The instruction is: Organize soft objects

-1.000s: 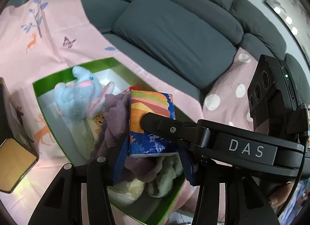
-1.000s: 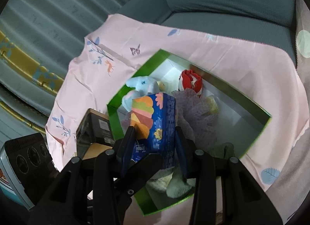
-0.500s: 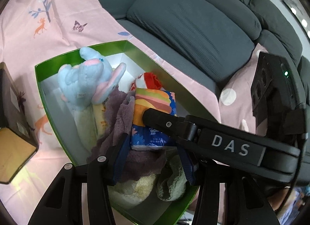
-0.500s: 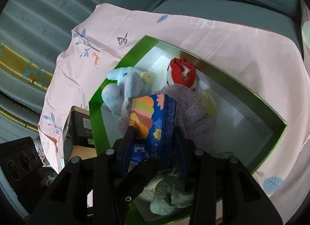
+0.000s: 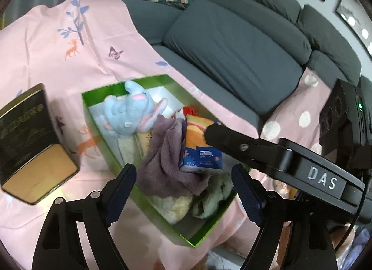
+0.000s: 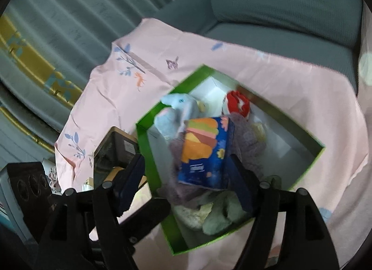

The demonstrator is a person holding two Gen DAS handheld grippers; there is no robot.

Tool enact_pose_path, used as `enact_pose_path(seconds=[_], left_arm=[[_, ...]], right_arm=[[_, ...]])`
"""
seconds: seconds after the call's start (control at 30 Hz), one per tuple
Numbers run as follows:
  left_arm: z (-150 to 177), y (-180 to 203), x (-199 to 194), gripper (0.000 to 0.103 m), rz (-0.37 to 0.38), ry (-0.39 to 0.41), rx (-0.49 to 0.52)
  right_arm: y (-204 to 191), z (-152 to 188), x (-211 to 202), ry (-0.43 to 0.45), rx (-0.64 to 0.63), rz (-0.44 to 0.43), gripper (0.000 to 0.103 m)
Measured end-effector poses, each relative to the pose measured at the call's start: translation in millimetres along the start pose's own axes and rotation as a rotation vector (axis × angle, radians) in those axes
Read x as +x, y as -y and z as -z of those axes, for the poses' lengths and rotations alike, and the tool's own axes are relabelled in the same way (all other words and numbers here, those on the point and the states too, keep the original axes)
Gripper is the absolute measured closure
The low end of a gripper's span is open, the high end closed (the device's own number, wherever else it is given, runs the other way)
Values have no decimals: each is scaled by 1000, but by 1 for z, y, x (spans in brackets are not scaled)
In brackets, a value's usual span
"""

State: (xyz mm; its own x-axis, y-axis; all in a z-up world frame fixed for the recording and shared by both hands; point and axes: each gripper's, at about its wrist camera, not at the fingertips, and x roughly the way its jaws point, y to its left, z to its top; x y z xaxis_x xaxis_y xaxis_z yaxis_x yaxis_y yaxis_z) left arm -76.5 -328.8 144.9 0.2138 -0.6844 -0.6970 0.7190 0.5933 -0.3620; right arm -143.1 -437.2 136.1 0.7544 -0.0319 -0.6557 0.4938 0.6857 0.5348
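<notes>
A green box [image 5: 91, 111] [image 6: 309, 160] lies on a pink sheet. It holds a blue plush elephant [image 5: 130, 114] [image 6: 176, 111], a purple towel [image 5: 167, 160] [image 6: 248, 144], a red item [image 6: 238, 104], cream and green soft things [image 5: 209, 197], and a colourful tissue pack [image 5: 200, 146] [image 6: 204, 151] resting on the towel. My left gripper [image 5: 183, 190] is open above the box's near side. My right gripper [image 6: 186, 181] is open too, its fingers either side of the pack, one finger [image 5: 232, 137] crossing the left wrist view beside the pack.
A black and gold tin [image 5: 28, 144] [image 6: 116, 151] stands on the pink sheet [image 5: 69, 44] left of the box. A grey sofa [image 5: 232, 44] runs behind. A polka-dot cushion [image 5: 297, 116] lies to the right.
Both grippers have opened and let go of the tissue pack, which now rests on the towel in the box. Both have drawn back from the box.
</notes>
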Motion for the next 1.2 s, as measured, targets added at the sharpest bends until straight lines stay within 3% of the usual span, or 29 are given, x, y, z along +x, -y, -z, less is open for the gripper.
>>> enact_pose_path(seconds=[0.3,0.37,0.47,0.7,0.9,1.2], left_arm=[[4,0,-49,18,-16,99,-17],[5,-1,-57,18,-2,116,-15],[8,0,-70,18,-49,141,3],[14,4,-91,18,-94,173,34],[20,2,-100,18,-56,165,31],[23,0,-100,18,-73,152,16]], right_arm=[[-26,7,-52,147,-51,18,19],[-31,11,-64,184,-69,33,10],[-38,19,-79,234,-83,63,7],[-49,33,-93,275,-105,90,4],[-53,42,-92,268,-98,95,4],[-54,49,-90,253,-99,123,4]])
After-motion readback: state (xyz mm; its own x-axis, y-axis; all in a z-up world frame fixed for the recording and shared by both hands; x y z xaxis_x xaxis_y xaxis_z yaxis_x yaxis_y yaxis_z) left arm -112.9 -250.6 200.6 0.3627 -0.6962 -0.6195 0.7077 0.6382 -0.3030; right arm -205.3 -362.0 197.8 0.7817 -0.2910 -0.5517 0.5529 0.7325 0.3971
